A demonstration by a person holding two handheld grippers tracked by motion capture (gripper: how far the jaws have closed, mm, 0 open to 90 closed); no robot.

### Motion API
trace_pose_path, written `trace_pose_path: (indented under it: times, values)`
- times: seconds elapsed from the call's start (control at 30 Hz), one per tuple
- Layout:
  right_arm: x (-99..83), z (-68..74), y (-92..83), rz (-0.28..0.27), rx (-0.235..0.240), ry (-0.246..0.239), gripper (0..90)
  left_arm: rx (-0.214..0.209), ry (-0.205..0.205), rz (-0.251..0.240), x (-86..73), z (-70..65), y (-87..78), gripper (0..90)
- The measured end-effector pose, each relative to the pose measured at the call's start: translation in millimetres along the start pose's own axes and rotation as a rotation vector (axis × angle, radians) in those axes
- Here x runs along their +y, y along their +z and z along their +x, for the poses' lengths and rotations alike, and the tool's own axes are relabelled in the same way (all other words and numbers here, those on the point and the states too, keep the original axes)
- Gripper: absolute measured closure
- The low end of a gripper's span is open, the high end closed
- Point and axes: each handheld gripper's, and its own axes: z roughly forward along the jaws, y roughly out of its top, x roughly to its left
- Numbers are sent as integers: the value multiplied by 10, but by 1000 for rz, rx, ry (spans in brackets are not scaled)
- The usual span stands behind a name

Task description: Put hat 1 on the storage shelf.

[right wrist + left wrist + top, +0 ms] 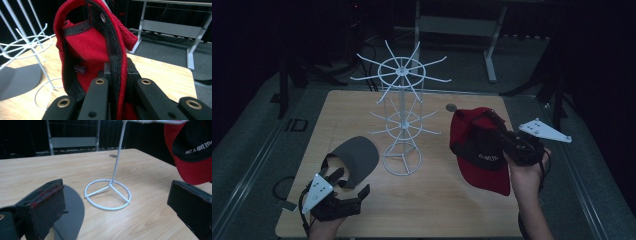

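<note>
Two caps are in hand at a light wooden table [437,200]. A red fabric baseball cap with a black underside and white lettering [479,145] is held clear of the tabletop at the right side of the high view, pinched by the right gripper [512,145]; in the right gripper view the two black jaws are seen pressed together on the cap's rim, with red cloth and a black band running between them. The right hand [527,172] is wrapped around the gripper's body.

At the left, a dark grey cap with a curved brim [354,157] is seen just in front of the left gripper [349,192]. In the left gripper view the jaws stand spread wide, and the grey brim is seen beneath and beside the left-hand jaw; whether it is touched cannot be told.

Between the two caps a white wire display stand with two tiers of radiating hooks and a ring base [402,112] is set upright on the table, well apart from both grippers. A small dark round disc [451,107] lies on the tabletop behind the red cap.
</note>
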Motion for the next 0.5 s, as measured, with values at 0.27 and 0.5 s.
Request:
trace_pose_path:
  times: [0.27,0.5]
  values:
    - [79,48,-136,-23,25,-15,851,-54,28,-6,232,-150,71,22]
    - [81,80,-196,-20,69,5,851,-124,87,-23,472,-346,146,22]
